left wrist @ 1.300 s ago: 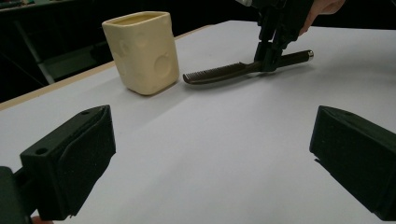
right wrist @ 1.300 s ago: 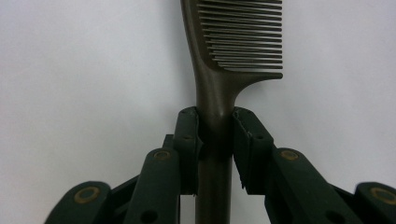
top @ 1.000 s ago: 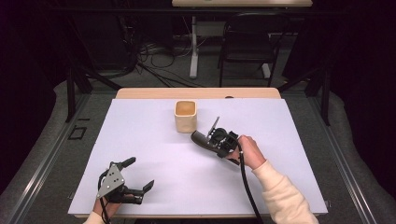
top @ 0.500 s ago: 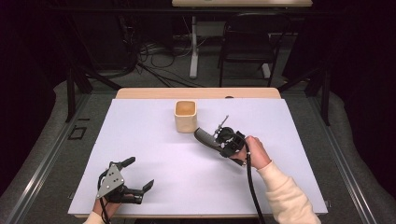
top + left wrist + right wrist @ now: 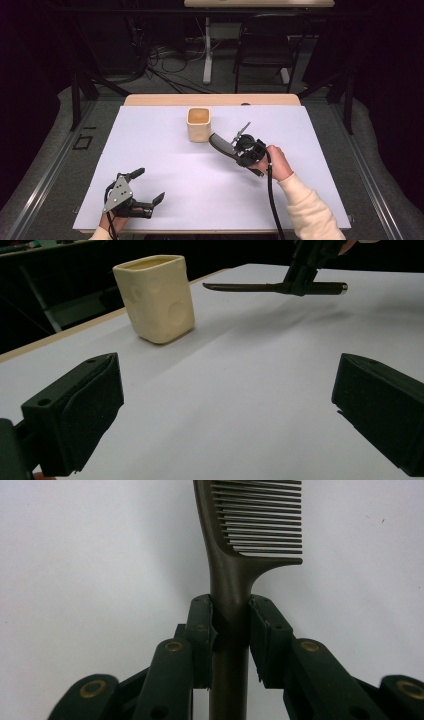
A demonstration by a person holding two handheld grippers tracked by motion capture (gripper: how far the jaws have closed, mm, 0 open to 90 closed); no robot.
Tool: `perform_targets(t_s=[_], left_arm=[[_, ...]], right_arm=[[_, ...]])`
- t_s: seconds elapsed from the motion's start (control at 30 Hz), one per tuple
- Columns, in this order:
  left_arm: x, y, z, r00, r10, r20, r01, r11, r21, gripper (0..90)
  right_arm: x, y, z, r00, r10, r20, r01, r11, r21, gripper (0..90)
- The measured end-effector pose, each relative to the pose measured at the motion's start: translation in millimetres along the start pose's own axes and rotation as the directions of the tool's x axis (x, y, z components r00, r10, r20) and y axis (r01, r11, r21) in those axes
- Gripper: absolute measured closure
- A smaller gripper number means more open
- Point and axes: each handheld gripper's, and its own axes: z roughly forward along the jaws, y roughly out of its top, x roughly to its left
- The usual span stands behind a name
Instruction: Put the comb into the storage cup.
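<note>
Fingers of the right gripper clamp the comb by its handle, just beside the cup; the long comb may pivot and knock the cup. Left gripper fingers gape empty.

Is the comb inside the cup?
No, the comb is clamped in the right hand-held gripper, outside the cup.

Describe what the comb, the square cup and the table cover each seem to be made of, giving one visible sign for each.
Comb: probably moulded plastic, dark brown, with a smooth, faintly glossy handle and evenly spaced teeth.
Square cup: cream, matte, with shallow round dimples on its walls; ceramic or a soft moulded material, hard to tell which.
Table cover: a pale, flat, matte sheet, possibly paper or vinyl, lying over a wooden tabletop edge.
</note>
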Motion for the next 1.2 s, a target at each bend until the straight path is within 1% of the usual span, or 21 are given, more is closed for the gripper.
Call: perform_targets(t_s=[0.2,0.23,0.5,0.53,0.57,0.67,0.7,0.77,0.87,0.97,1.0,1.03,1.13,1.2], left_arm=[[0.3,0.2,0.0,1.0,-0.001,-0.001,0.001,1.0,0.0,0.1],[0.4,0.2,0.1,1.0,-0.001,-0.001,0.001,1.0,-0.001,0.1],[0.2,0.5,0.6,1.0,-0.002,0.001,0.002,1.0,-0.001,0.1],[0.2,0.5,0.6,1.0,-0.003,0.001,0.003,1.0,-0.001,0.1],[0.2,0.5,0.6,1.0,-0.003,0.001,0.003,1.0,-0.001,0.1],[0.0,0.5,0.9,1.0,-0.004,0.0,0.004,1.0,-0.002,0.1],[0.0,0.5,0.9,1.0,-0.004,0.001,0.004,1.0,-0.001,0.1],[0.0,0.4,0.9,1.0,-0.003,0.001,0.003,1.0,-0.003,0.1],[0.4,0.3,0.7,1.0,-0.002,0.0,0.002,1.0,-0.002,0.1],[0.4,0.3,0.7,1.0,-0.001,0.0,0.001,1.0,-0.002,0.1],[0.3,0.2,0.9,1.0,-0.002,0.001,0.002,1.0,-0.001,0.1],[0.2,0.3,0.9,1.0,-0.001,0.001,0.001,1.0,0.0,0.2],[0.3,0.4,0.8,1.0,0.0,0.001,0.0,1.0,-0.002,0.1],[0.2,0.4,1.0,1.0,-0.001,0.001,0.001,1.0,-0.001,0.1]], right_arm=[[-2.0,-0.9,-3.4,1.0,0.005,0.001,-0.005,1.0,-0.021,72.6],[-2.1,-1.2,-4.5,0.9999,0.014,-0.001,-0.014,1.0,-0.024,72.6],[-3.1,-1.8,-8.9,0.9999,0.014,-0.003,-0.014,0.999,-0.049,72.6],[-3.4,-1.9,-9.6,0.9999,0.011,-0.005,-0.011,0.998,-0.06,72.6],[-3.2,-2.0,-10.4,0.9998,0.018,-0.006,-0.018,0.998,-0.059,72.6],[-4.7,-2.4,-13.9,0.9999,0.016,-0.001,-0.017,0.998,-0.063,72.6],[-5.3,-2.9,-13.9,0.9998,0.018,-0.001,-0.018,0.996,-0.084,72.6],[-5.8,-3.1,-15.9,0.9998,0.022,0.004,-0.021,0.995,-0.098,72.6],[-7.1,-3.0,-17.2,0.9999,0.016,0.005,-0.015,0.994,-0.106,72.6],[-7.2,-3.2,-17.7,0.9996,0.029,0.002,-0.028,0.993,-0.116,72.6],[-8.1,-3.0,-17.9,0.9999,0.016,0.004,-0.015,0.992,-0.125,72.6],[-8.2,-2.9,-18.2,0.9999,0.014,0.005,-0.013,0.991,-0.131,72.6],[-7.6,-3.0,-20.4,0.9996,0.028,0.01,-0.026,0.989,-0.146,72.6],[-8.5,-3.0,-20.6,0.9997,0.02,0.011,-0.018,0.988,-0.151,72.6]])
